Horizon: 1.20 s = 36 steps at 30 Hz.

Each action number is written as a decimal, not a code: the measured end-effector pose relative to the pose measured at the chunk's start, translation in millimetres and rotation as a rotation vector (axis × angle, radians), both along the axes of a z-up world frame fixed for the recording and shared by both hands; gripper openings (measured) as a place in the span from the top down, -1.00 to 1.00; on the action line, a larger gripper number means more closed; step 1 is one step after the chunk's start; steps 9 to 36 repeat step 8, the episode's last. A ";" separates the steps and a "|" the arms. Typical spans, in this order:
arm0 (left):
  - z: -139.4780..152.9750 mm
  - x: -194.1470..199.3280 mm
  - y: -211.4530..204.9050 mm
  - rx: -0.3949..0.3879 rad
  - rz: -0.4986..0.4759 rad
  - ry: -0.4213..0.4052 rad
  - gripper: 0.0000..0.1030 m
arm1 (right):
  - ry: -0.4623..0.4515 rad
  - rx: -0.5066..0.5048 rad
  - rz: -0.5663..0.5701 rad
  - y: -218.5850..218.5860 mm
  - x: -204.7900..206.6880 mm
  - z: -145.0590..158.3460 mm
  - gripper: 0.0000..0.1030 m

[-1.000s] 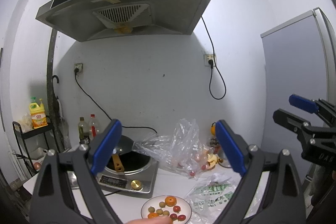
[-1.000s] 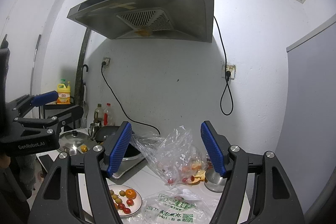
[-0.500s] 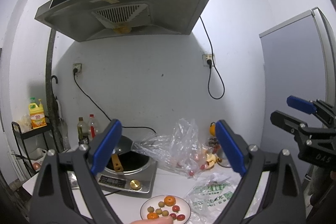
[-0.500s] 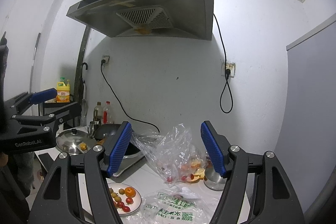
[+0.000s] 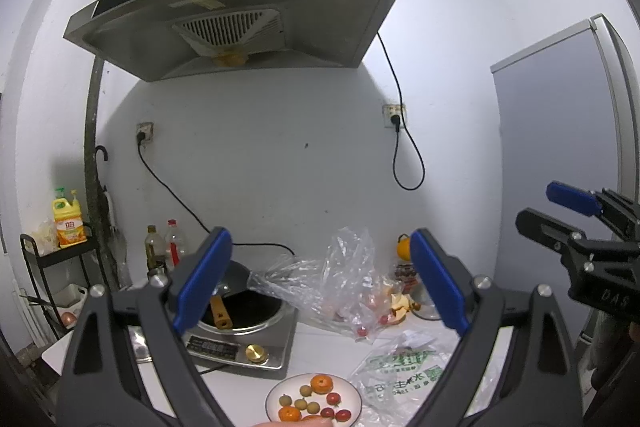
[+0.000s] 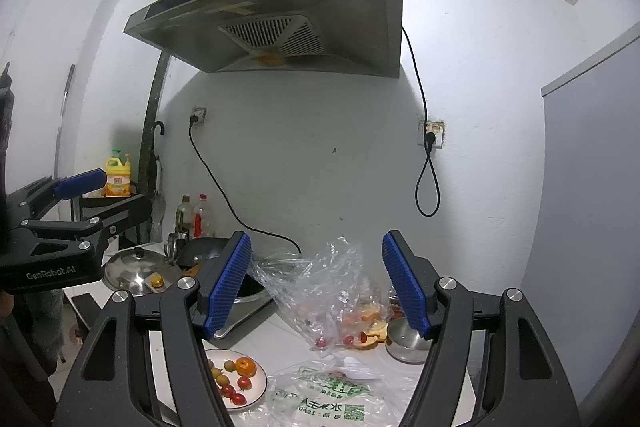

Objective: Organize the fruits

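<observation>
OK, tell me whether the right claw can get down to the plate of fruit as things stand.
Probably yes. The right claw hangs open and empty above the counter, and the plate of small fruit lies uncovered below it to the left. The printed plastic bag lies beside the plate, not over it.

We hold our left gripper (image 5: 320, 279) level, its blue-padded jaws spread wide with nothing between them. Our right gripper (image 6: 316, 283) also points level beside it, jaws parted somewhat less and likewise empty. A fingertip (image 5: 292, 423) shows at the left view's bottom edge.
</observation>
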<state>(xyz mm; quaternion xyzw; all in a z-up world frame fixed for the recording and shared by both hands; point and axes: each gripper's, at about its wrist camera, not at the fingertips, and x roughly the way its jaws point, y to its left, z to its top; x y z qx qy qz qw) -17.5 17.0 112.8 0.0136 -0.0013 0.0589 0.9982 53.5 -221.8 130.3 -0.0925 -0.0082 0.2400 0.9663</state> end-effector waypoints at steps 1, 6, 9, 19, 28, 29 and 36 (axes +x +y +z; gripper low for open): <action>0.1 -0.2 -0.2 0.000 -0.001 -0.001 -0.78 | 0.000 0.000 -0.001 0.0 -0.3 -0.2 -0.39; -0.7 -3.0 -1.8 0.004 -0.017 -0.014 -0.78 | 0.000 0.001 -0.001 -0.1 -0.2 -0.2 -0.39; -0.7 -2.6 -0.5 -0.003 -0.026 -0.014 -0.78 | 0.001 0.002 -0.003 -0.5 -0.1 -0.3 -0.39; -0.7 -2.6 -0.5 -0.003 -0.026 -0.014 -0.78 | 0.001 0.002 -0.003 -0.5 -0.1 -0.3 -0.39; -0.7 -2.6 -0.5 -0.003 -0.026 -0.014 -0.78 | 0.001 0.002 -0.003 -0.5 -0.1 -0.3 -0.39; -0.7 -2.6 -0.5 -0.003 -0.026 -0.014 -0.78 | 0.001 0.002 -0.003 -0.5 -0.1 -0.3 -0.39; -0.7 -2.6 -0.5 -0.003 -0.026 -0.014 -0.78 | 0.001 0.002 -0.003 -0.5 -0.1 -0.3 -0.39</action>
